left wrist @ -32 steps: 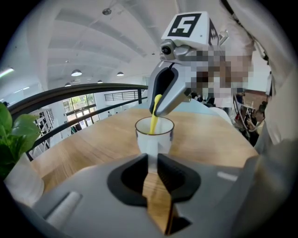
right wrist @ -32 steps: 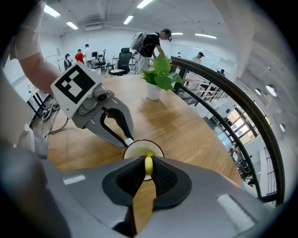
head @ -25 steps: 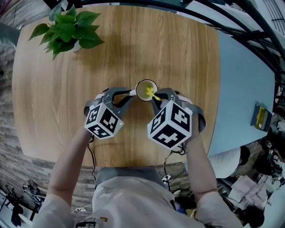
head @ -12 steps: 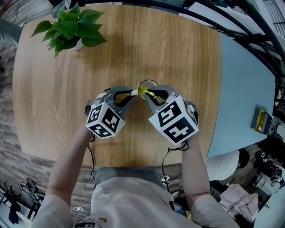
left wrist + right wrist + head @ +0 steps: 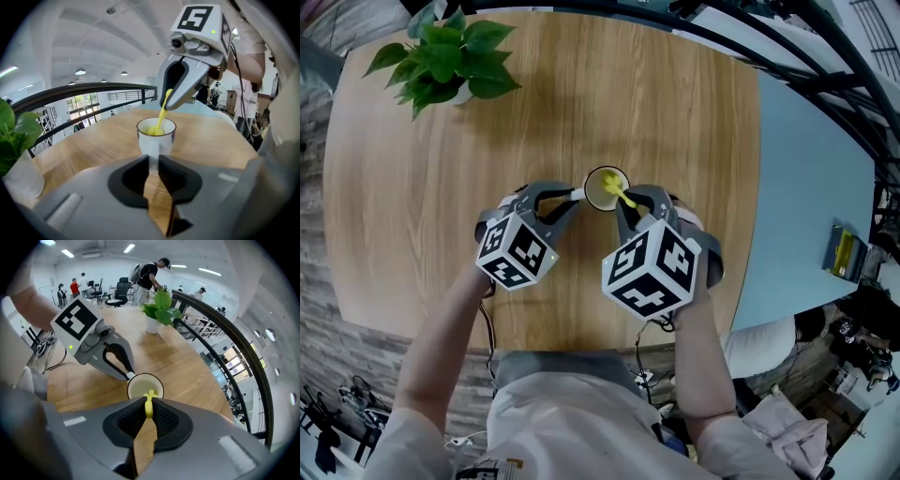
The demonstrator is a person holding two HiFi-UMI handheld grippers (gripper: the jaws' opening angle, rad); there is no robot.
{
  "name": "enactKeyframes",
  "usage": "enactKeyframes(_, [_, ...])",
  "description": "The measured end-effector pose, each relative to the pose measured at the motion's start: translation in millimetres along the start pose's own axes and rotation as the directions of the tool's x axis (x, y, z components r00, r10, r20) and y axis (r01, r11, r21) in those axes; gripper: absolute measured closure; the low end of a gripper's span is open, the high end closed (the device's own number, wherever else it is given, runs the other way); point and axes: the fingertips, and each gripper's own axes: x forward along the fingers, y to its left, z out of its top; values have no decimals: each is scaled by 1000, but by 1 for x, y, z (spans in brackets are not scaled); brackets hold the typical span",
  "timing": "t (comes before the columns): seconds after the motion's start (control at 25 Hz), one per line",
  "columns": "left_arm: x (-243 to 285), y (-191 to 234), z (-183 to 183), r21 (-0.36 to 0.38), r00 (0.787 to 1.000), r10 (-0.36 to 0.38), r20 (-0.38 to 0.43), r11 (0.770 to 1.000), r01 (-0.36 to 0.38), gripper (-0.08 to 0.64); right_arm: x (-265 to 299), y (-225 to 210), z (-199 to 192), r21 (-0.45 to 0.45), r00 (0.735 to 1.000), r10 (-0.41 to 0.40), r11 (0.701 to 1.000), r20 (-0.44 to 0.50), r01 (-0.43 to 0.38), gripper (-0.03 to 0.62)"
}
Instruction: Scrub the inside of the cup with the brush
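Head view first, at the left: the grey left claw [image 5: 571, 197] sits touching the left side of the small white round cup [image 5: 600, 185]. It has held its place over the last second, jaws narrow and pinched on the cup's white handle. The cup stands upright on the pale wooden bench [image 5: 581, 84], on the same spot as before, between the two claws.

What has moved is to the right of the cup. The grey right claw [image 5: 627, 201], clamped on the thin yellow plastic brush [image 5: 621, 195], swung outward half a second ago and has now swung back in. This carried the brush head across the inside of the cup. I judge this a back-and-forth scrubbing stroke in progress, with the left claw steadying the cup against it.

The brush's long axis slants steeply. Its head points down into the cup, while its handle rises up and away to the cup's right, into the right claw.
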Motion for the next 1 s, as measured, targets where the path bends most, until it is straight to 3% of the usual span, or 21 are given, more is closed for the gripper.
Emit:
enactKeyframes(0.2, [0, 2, -2, -29, 1000, 22, -6, 999, -22, 500, -9, 15, -8, 22, 993, 103, 995, -50, -102, 560])
enactKeyframes(0.4, [1, -2, -2, -28, 1000, 15, -22, 999, -16, 500, -8, 23, 10, 66, 981, 180, 981, 67, -184, 560])
enactKeyframes(0.56, [1, -2, -2, -26, 1000, 11, -21, 1000, -11, 500, -9, 10, 26, 106, 974, 129, 983, 184, -150, 560])
enactKeyframes(0.68, [1, -2, -3, -36, 1000, 14, -20, 999, -14, 500, -12, -2, 25, 130, 976, 53, 988, 211, -82, 560])
enactKeyframes(0.8, [1, -4, -3, -54, 1000, 21, -18, 998, -22, 500, -17, -11, 15, 125, 983, -2, 992, 185, -21, 558])
enactKeyframes(1.0, [1, -5, -1, -72, 999, 28, -24, 997, -30, 500, -24, -9, -2, 83, 997, -6, 997, 82, -1, 560])
